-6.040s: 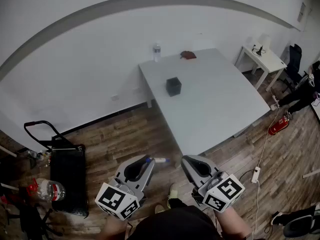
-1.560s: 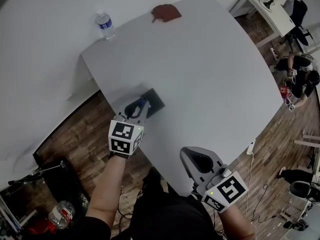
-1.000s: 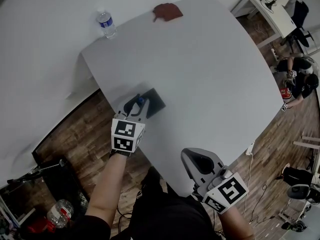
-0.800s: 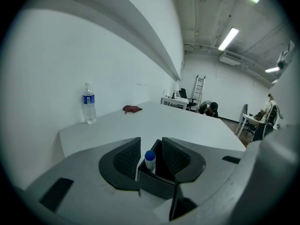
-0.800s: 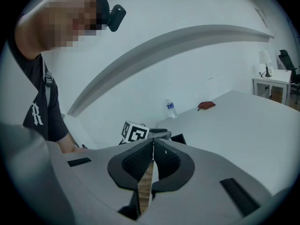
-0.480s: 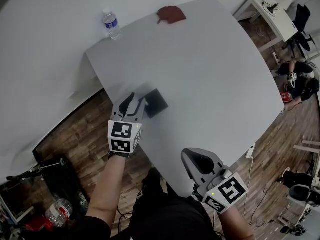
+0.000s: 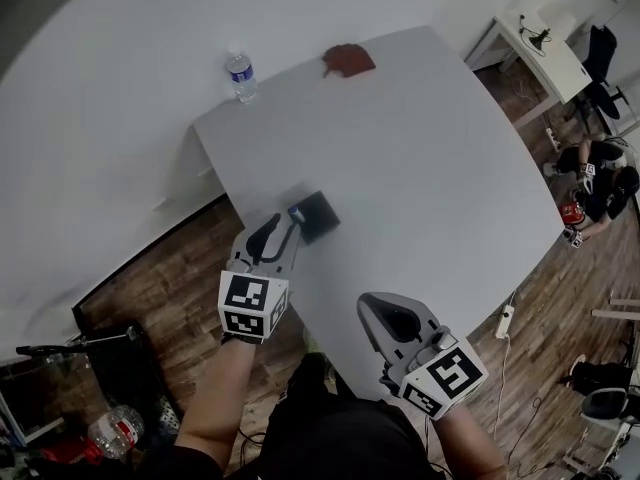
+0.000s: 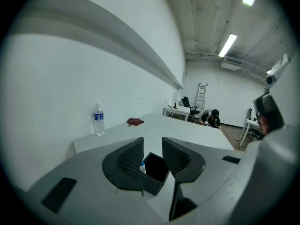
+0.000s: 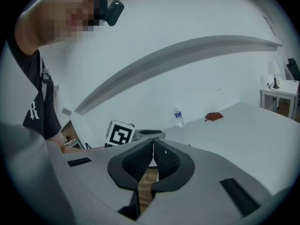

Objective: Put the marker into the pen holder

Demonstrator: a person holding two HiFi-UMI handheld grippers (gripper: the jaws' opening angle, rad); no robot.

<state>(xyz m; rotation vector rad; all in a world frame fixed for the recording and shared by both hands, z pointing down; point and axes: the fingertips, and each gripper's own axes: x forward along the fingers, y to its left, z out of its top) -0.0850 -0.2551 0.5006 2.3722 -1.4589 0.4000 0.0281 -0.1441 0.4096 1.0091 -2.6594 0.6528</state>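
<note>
A black square pen holder (image 7: 318, 217) stands on the white table (image 7: 420, 138) near its left front corner. The marker (image 7: 295, 211) stands inside it, white and blue end poking out at the holder's left corner (image 8: 142, 167). My left gripper (image 7: 282, 224) is open just short of the holder, touching nothing. In the left gripper view the pen holder (image 8: 155, 171) sits low between the spread jaws of the left gripper (image 8: 152, 142). My right gripper (image 7: 383, 313) hangs shut and empty by the table's front edge; in its own view the right gripper (image 9: 153, 153) has its pads together.
A water bottle (image 7: 239, 74) and a crumpled red cloth (image 7: 347, 60) are at the table's far edge. Wooden floor lies left of the table. A small white side table (image 7: 530, 38) and a seated person (image 7: 590, 173) are at the right.
One second ago the left gripper held the marker over the holder. It has let go and drawn back a little; the marker now stands in the holder. The right gripper has hardly moved.
</note>
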